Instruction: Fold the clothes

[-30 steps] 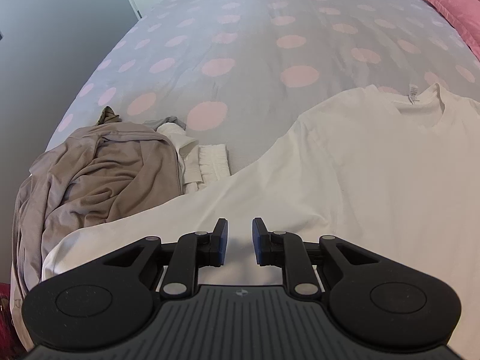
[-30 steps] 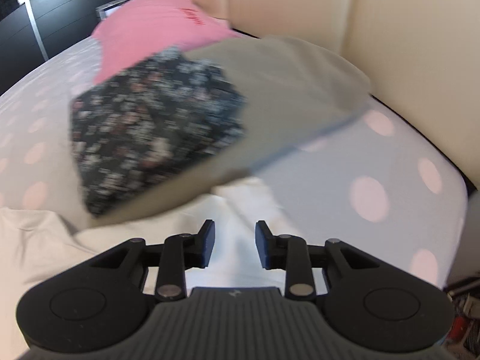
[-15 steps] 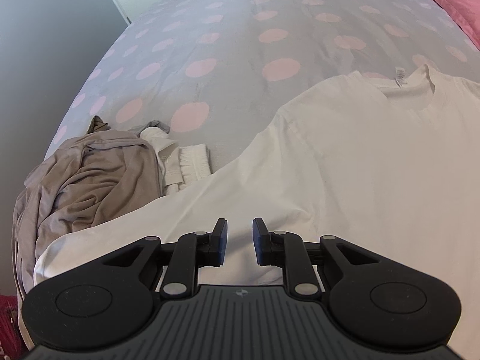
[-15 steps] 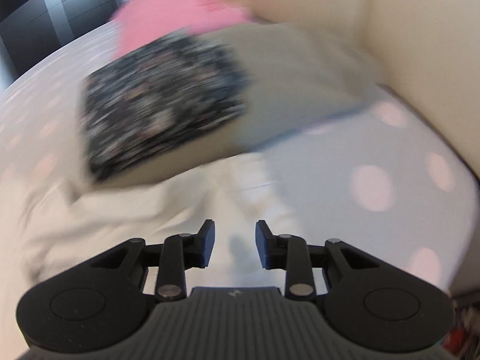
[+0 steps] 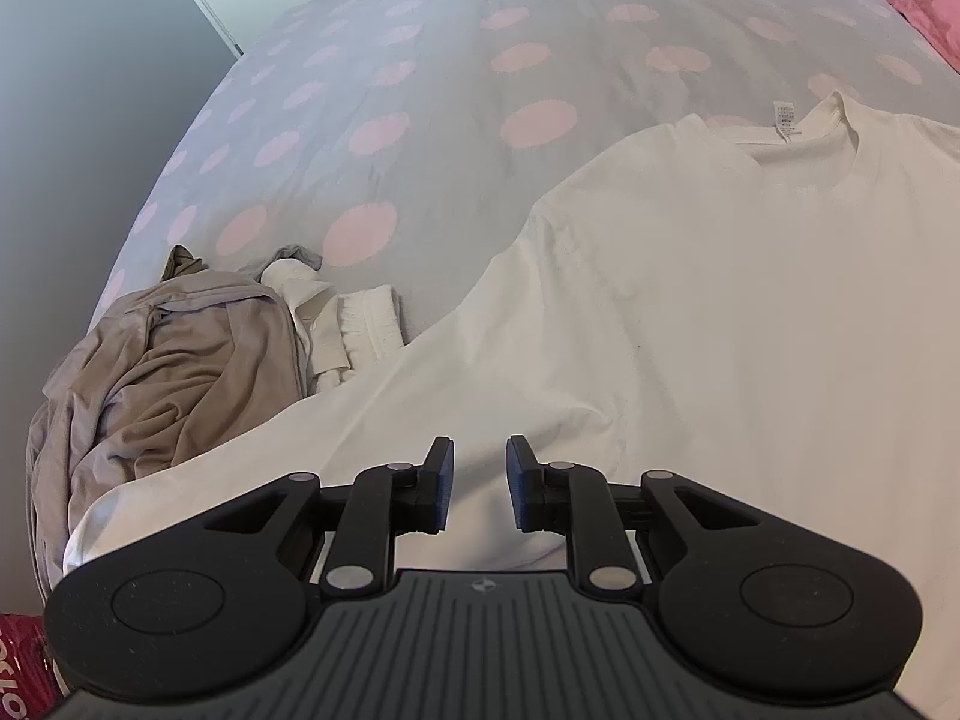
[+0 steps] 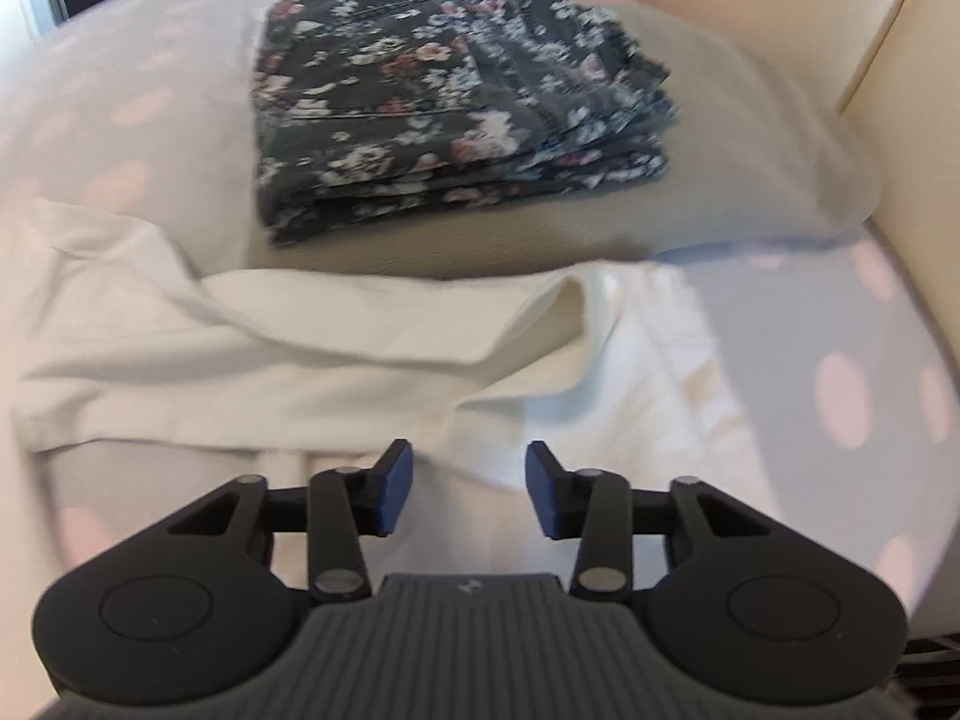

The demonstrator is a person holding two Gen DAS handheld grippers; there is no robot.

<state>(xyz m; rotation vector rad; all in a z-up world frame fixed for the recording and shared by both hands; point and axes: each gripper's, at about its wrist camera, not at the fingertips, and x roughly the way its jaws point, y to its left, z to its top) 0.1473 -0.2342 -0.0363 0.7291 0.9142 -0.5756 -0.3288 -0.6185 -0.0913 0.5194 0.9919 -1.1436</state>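
A white long-sleeved shirt (image 5: 750, 312) is spread flat on the dotted bedspread (image 5: 420, 90), its collar and label at about 1 o'clock in the left wrist view and one sleeve running out toward 8 o'clock. The left gripper (image 5: 478, 483) is held low over the sleeve near the armpit, its jaws parted with nothing between them. In the right wrist view the other sleeve (image 6: 336, 354) is seen lying crumpled and partly doubled back at 11 o'clock; the right gripper (image 6: 468, 489) is poised over it with jaws wide and empty. A folded floral garment (image 6: 456, 90) rests on a grey pillow (image 6: 750, 180) at 12 o'clock, and a heap of beige clothing (image 5: 168, 372) lies at 9 o'clock in the left view.

A sleeve fold is judged to be in hand. Only the top layer at the cuff or seam should be pinched, the rumpled sleeve smoothed first, and both sleeves carried inward evenly so that the body is not dragged.
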